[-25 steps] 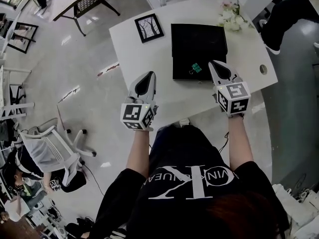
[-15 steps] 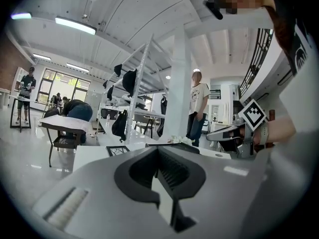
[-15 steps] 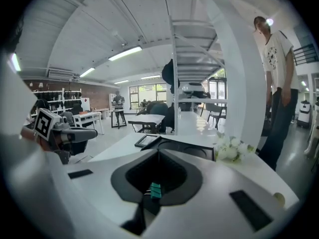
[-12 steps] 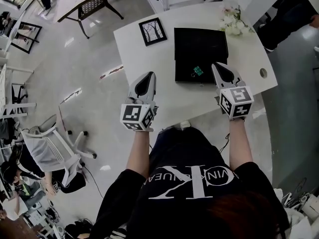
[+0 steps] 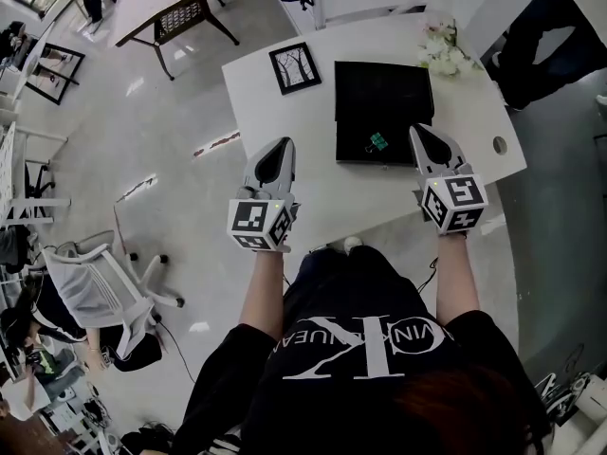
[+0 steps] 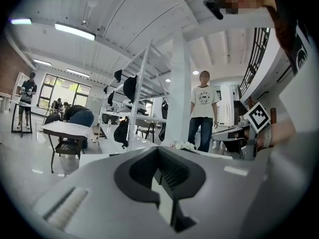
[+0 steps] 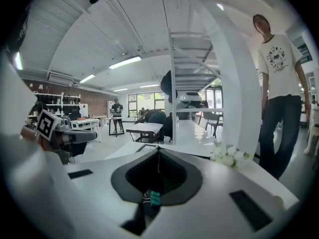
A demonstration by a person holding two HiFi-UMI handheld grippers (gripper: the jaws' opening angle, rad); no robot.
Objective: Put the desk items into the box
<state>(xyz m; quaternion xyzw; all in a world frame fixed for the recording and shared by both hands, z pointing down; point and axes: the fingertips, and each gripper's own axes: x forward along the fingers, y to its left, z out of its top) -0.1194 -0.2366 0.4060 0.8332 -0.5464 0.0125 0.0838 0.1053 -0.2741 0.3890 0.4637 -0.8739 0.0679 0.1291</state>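
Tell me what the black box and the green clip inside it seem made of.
Black box: matte, no glare, flat stiff panels, probably cardboard, though plastic is possible. Green binder clip: green body with thin wire handles, likely painted metal.

The black square box lies open on the white desk. A small green clip lies inside it, close to the near edge. A black frame lies flat just left of the box. White flowers lie beside its far right corner.
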